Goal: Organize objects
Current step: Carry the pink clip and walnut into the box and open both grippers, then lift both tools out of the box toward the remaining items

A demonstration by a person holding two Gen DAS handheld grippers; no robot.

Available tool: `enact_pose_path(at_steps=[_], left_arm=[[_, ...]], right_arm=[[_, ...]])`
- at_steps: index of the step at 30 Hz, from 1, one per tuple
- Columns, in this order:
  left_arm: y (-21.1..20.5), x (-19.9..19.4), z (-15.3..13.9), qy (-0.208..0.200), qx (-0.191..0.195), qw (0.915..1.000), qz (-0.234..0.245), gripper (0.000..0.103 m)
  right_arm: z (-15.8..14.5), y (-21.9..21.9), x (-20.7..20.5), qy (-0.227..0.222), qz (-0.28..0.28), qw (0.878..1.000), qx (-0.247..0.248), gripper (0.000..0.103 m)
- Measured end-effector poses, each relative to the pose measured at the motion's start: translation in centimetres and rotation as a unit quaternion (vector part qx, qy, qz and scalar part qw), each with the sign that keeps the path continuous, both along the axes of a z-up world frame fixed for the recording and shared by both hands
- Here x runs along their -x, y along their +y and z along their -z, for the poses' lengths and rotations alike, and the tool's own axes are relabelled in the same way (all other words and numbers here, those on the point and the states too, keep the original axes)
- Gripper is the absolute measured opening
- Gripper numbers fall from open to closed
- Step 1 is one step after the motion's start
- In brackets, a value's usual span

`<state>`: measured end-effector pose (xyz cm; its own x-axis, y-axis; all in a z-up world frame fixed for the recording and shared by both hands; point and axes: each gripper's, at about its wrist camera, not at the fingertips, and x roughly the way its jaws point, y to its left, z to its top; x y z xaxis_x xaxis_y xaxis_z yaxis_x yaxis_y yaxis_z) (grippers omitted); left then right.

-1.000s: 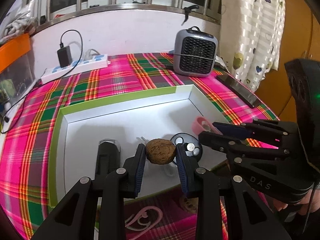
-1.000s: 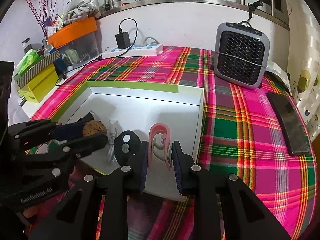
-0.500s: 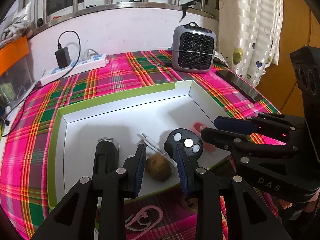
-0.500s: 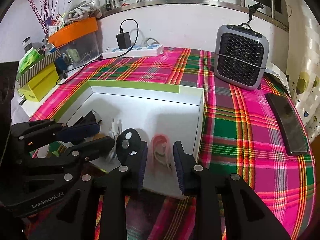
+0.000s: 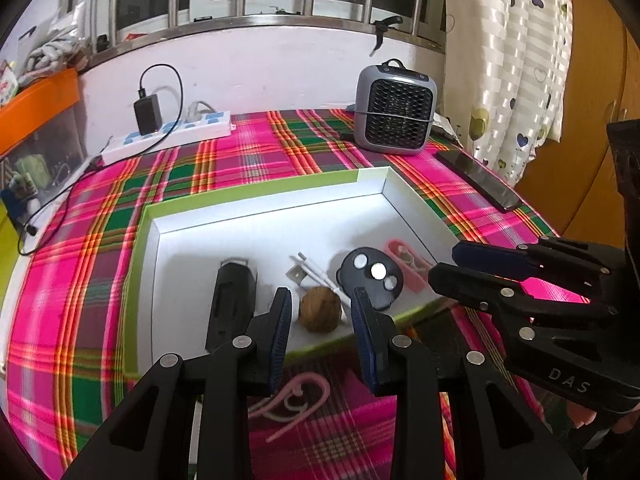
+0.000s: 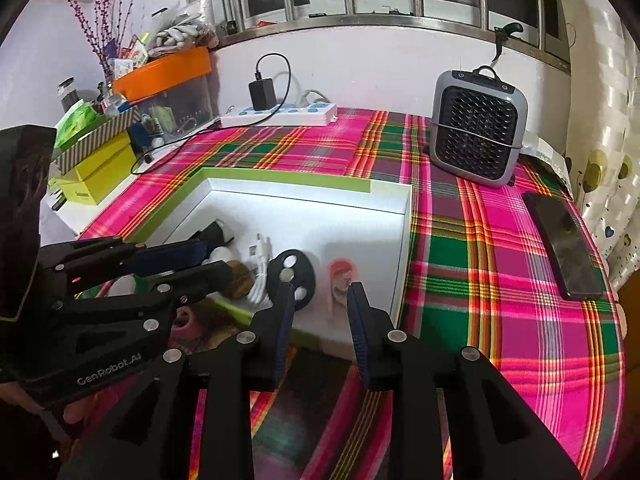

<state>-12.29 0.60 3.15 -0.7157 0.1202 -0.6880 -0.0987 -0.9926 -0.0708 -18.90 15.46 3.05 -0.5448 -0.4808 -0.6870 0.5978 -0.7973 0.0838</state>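
A white box with a green rim [image 5: 256,194] [image 6: 288,178] lies on the plaid table. Inside it lie a walnut [image 5: 320,314], a black key fob [image 5: 370,276] [image 6: 291,276], a white cable [image 5: 310,270] [image 6: 258,268], a black oblong device [image 5: 232,300] and a pink hook [image 5: 402,262] [image 6: 340,278]. My left gripper [image 5: 320,320] is open and empty, just above the walnut. My right gripper [image 6: 320,320] is open and empty, just above the pink hook at the box's near right corner. A second pink hook [image 5: 292,404] lies on the cloth outside the box, under the left gripper.
A grey fan heater [image 5: 394,114] [image 6: 478,128] stands behind the box. A black phone [image 5: 478,178] [image 6: 564,248] lies at the right table edge. A white power strip with a charger [image 5: 168,134] [image 6: 280,114] lies by the wall. Boxes and an orange-lidded bin [image 6: 160,72] stand at the left.
The left gripper let go of the walnut, which now lies in the box. The right gripper let go of the pink hook into the box. Both grippers opened and drew back.
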Motion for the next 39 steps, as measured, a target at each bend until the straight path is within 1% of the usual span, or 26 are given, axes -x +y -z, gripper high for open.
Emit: enact_pose_path(at_steps=[15,33,39], left_arm=[[-0.8,-4.1,-0.7,0.011,-0.011,0.9999,-0.006,0.029],[-2.4,-6.8,-0.9,0.015,-0.02,0.9993,-0.029,0.029],[-3.2,-7.8,-0.7,0.014,-0.02,0.999,-0.038,0.029]], right_arm=[[-0.2,-0.5,-3.3,-0.001,-0.027,1.0,0.003,0.028],[-0.2,-0.6,-5.9,-0.001,-0.049,0.999,0.007,0.029],[0.0,-0.6,-6.3,-0.004,-0.053,0.999,0.01,0.036]])
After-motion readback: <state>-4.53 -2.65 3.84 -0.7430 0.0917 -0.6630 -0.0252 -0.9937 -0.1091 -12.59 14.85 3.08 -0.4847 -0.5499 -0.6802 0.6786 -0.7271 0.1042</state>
